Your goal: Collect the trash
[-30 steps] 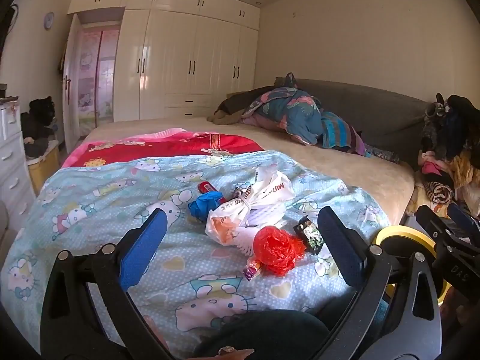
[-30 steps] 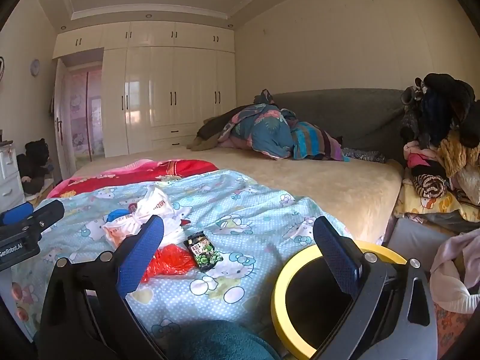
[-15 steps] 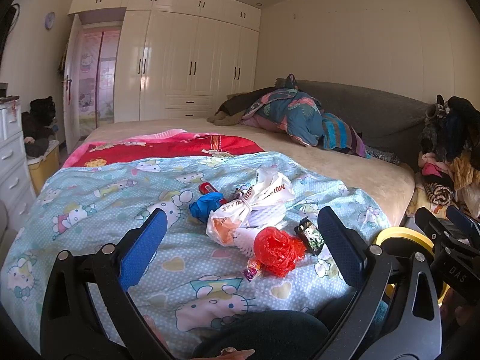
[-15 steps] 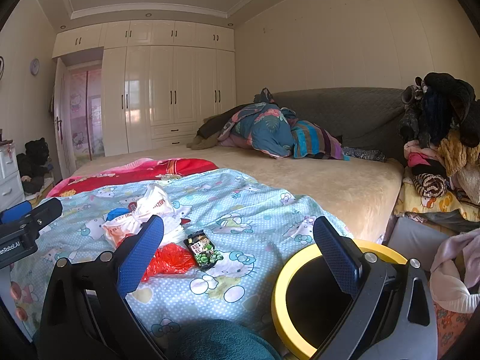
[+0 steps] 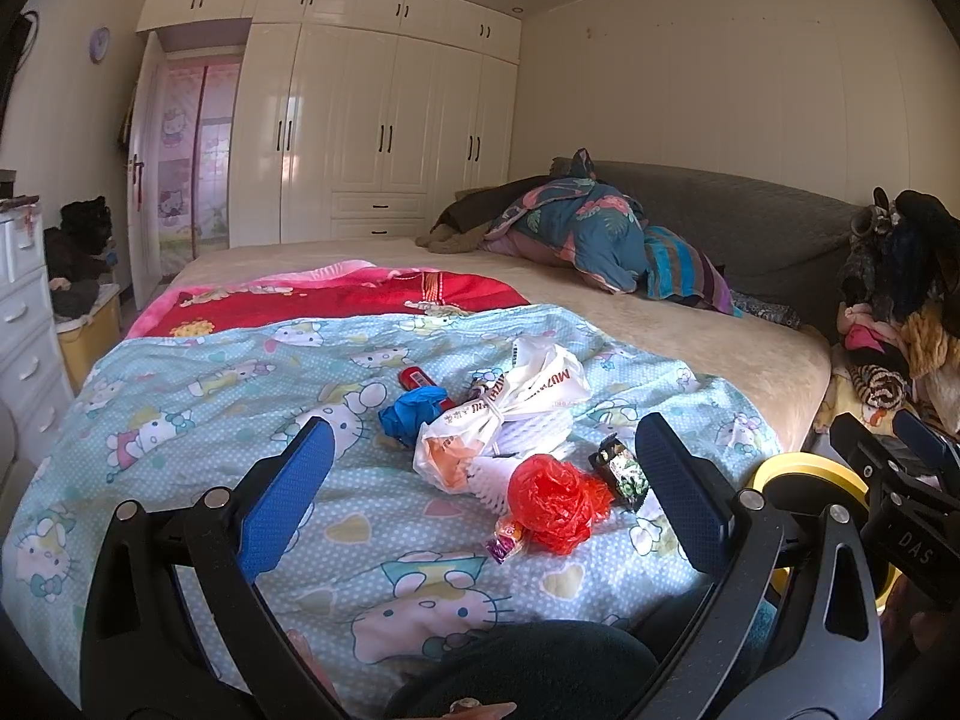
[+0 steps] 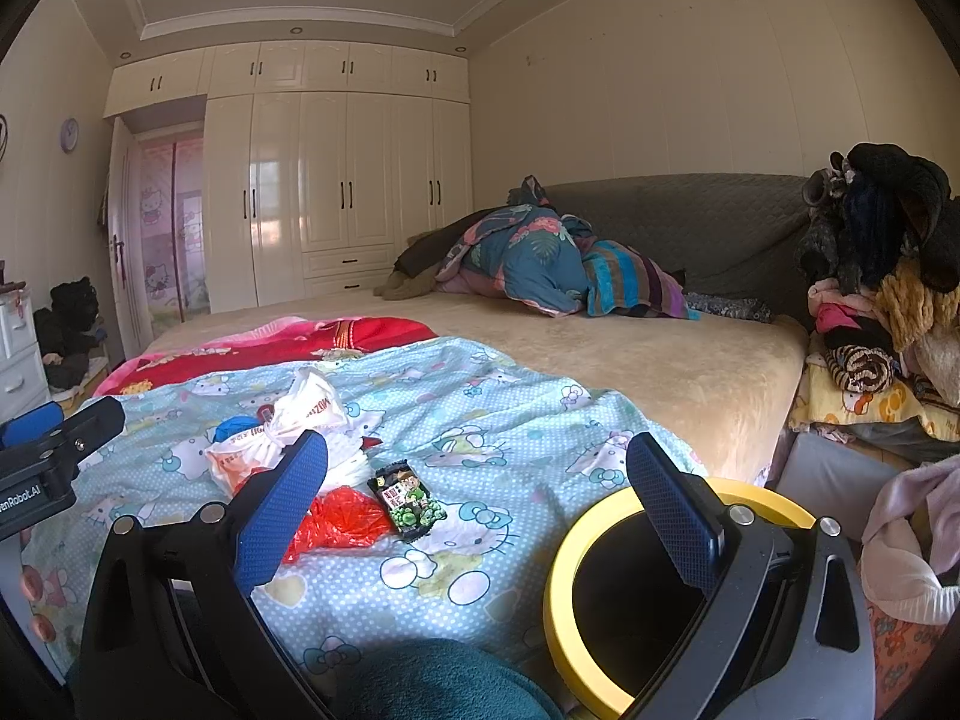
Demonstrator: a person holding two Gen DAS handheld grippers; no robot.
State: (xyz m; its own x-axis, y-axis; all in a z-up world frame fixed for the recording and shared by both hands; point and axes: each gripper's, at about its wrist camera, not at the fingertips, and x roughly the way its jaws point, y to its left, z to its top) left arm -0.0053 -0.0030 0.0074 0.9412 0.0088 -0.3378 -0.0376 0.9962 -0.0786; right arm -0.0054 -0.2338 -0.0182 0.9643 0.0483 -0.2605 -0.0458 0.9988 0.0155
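Trash lies on a light blue cartoon blanket (image 5: pixel 198 396) on the bed. A knotted white plastic bag (image 5: pixel 510 408) sits in the middle, with a crumpled blue scrap (image 5: pixel 411 414) to its left. In front are a red plastic wad (image 5: pixel 555 501), a small black snack packet (image 5: pixel 621 471) and a tiny candy wrapper (image 5: pixel 507 537). My left gripper (image 5: pixel 480 486) stands open just short of the pile, nothing between its fingers. My right gripper (image 6: pixel 474 498) is open too, with the snack packet (image 6: pixel 408 501) just beyond it. A yellow-rimmed black bin (image 6: pixel 600 600) stands at the bed's near right corner.
A red blanket (image 5: pixel 336 300) and a heap of bedding (image 5: pixel 588 240) lie farther up the bed. Clothes are piled on the right (image 6: pixel 870 300). White drawers (image 5: pixel 24 324) stand at the left, a white wardrobe (image 5: pixel 372 132) at the back.
Both grippers have stayed nearly still, only drifting very slightly. The trash has not moved.
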